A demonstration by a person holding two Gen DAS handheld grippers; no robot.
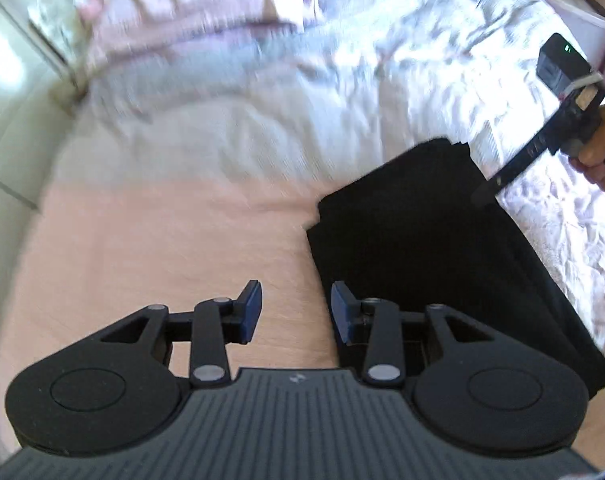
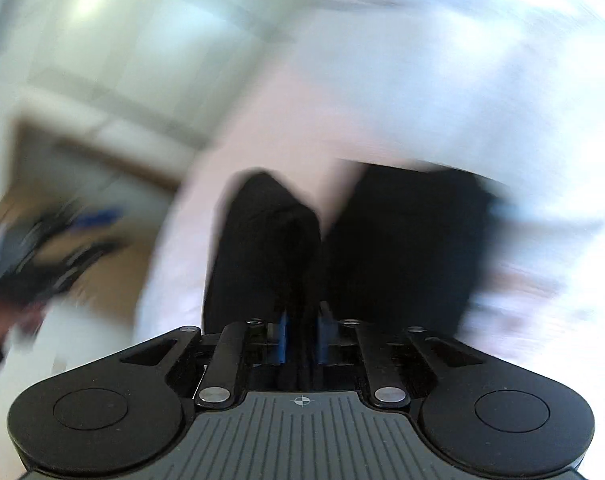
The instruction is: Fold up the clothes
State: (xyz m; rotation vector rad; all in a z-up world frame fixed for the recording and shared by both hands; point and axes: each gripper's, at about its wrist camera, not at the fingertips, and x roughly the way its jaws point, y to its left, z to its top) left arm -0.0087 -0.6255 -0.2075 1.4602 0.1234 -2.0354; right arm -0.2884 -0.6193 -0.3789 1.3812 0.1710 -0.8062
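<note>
A black garment (image 1: 430, 248) lies folded on the pink sheet (image 1: 162, 248) of a bed, at the right of the left wrist view. My left gripper (image 1: 296, 312) hovers open over the sheet beside the garment's left edge, nothing between its blue pads (image 1: 250, 312). My right gripper (image 1: 486, 192) reaches in from the right, its tip at the garment's right edge, a hand (image 1: 598, 160) on its handle. In the blurred right wrist view the right gripper (image 2: 301, 340) is shut on a raised fold of the black garment (image 2: 270, 248), with more of it lying ahead.
A crumpled white duvet (image 1: 402, 80) covers the far and right part of the bed. A pale pink cloth (image 1: 190, 12) lies at the head. White wall and cupboard fronts (image 1: 6, 80) stand to the left. The left gripper appears blurred (image 2: 42, 264) at the left of the right wrist view.
</note>
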